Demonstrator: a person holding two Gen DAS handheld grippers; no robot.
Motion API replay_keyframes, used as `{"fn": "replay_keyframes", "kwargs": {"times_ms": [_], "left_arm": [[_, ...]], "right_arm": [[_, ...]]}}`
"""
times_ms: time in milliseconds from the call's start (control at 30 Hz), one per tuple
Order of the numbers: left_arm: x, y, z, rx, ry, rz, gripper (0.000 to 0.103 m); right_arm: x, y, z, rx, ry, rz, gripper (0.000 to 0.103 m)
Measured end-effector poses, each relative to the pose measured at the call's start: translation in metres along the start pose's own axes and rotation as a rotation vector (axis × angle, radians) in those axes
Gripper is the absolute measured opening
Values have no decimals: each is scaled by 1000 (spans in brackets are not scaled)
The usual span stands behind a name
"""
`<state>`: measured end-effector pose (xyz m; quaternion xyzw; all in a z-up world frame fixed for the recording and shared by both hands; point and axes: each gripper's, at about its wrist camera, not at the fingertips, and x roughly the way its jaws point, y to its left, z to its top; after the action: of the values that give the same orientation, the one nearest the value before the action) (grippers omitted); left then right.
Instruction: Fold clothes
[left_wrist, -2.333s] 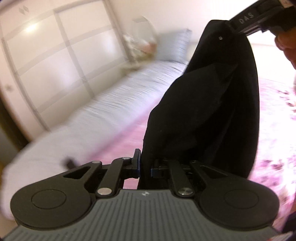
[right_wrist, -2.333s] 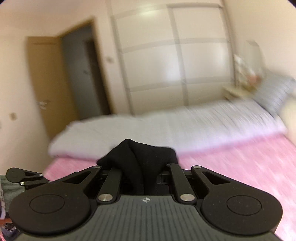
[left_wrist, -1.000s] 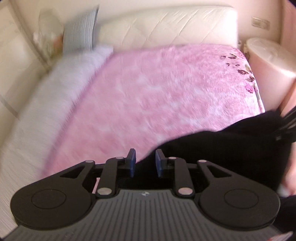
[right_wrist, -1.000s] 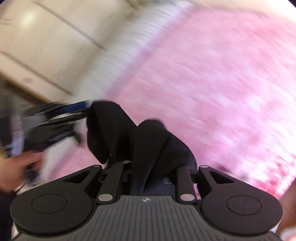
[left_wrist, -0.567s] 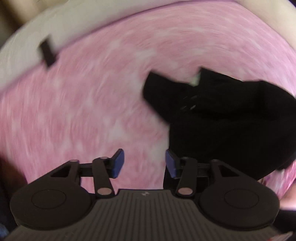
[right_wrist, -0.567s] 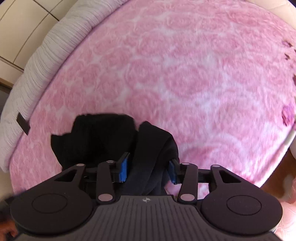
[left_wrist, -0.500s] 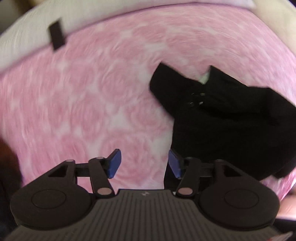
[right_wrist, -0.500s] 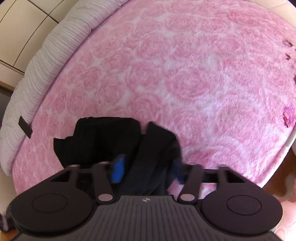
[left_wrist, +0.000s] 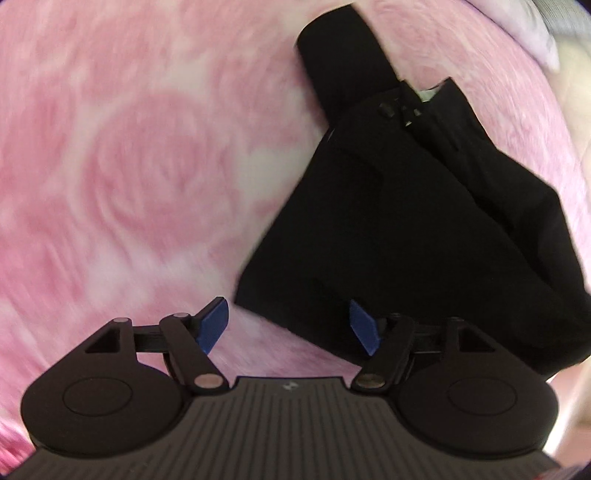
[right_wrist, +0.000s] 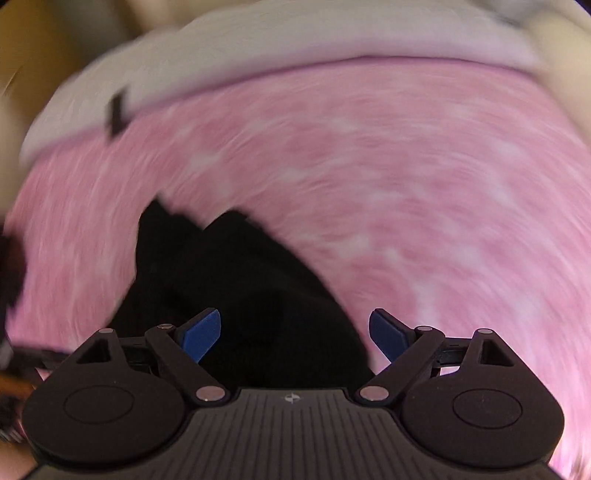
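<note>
A black garment (left_wrist: 413, 221) lies crumpled on the pink rose-patterned bedspread (left_wrist: 122, 177). In the left wrist view it fills the right half, with a sleeve or leg reaching to the top. My left gripper (left_wrist: 290, 325) is open and empty, its blue pads apart just above the garment's near corner. In the right wrist view the black garment (right_wrist: 236, 288) lies at lower left on the bedspread (right_wrist: 406, 192). My right gripper (right_wrist: 295, 330) is open wide and empty, just above the garment's near edge. Both views are motion-blurred.
A white-grey striped duvet (right_wrist: 258, 55) lies along the far edge of the bed, with a small dark tag (right_wrist: 117, 112) on it. The pale headboard (left_wrist: 576, 74) shows at the far right of the left wrist view.
Both grippers have let go of the black garment, which now lies on the bedspread. Both jaws have opened wider, and both grippers have dropped closer to the bed.
</note>
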<state>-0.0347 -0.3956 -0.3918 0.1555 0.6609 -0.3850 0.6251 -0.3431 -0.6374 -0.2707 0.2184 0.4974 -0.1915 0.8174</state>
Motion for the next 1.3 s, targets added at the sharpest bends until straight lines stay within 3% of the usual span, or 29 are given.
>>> {"fn": "replay_keyframes", "kwargs": {"times_ms": [33, 100, 133, 200, 267, 367, 467, 500, 533, 600, 633, 667, 867, 1000, 1167, 1300], "left_arm": [[2, 4, -4, -49, -7, -24, 67], [6, 11, -8, -128, -30, -70, 52], [7, 13, -9, -161, -44, -83, 49], [8, 16, -11, -205, -80, -102, 26], [5, 15, -12, -213, -126, -109, 14], [-6, 0, -15, -135, -194, -78, 8], [-16, -9, -18, -116, -243, -50, 7], [-20, -10, -20, -121, -258, -48, 7], [-26, -10, -19, -120, -276, -51, 7], [-40, -10, -16, -112, -315, -61, 7], [-49, -11, -14, -103, -339, -67, 7], [-59, -11, -11, -94, -365, -75, 7], [-122, 2, 30, -4, -510, -86, 7], [-183, 26, 56, 94, -628, -55, 7], [-292, 46, 90, 267, -815, 63, 7], [-392, 45, 100, 441, -979, 208, 7]], "right_arm": [[21, 6, 7, -68, 19, 14, 90], [65, 16, 21, -191, 58, 44, 90], [85, 19, 28, -237, 76, 52, 90], [120, 19, 41, -311, 105, 67, 90], [148, 18, 52, -380, 116, 83, 90], [177, 12, 67, -440, 116, 112, 90], [197, 4, 82, -412, 145, 168, 89], [202, 3, 85, -396, 166, 195, 80], [202, 4, 88, -386, 182, 216, 47], [192, 7, 91, -381, 190, 230, 32], [185, 8, 92, -379, 185, 229, 10], [175, 11, 93, -378, 169, 219, 7], [81, 24, 101, -277, 14, 207, 5], [13, 56, 102, -194, -103, 223, 4], [-55, 118, 105, -75, -252, 315, 4], [-100, 171, 112, -22, -373, 425, 4]]}}
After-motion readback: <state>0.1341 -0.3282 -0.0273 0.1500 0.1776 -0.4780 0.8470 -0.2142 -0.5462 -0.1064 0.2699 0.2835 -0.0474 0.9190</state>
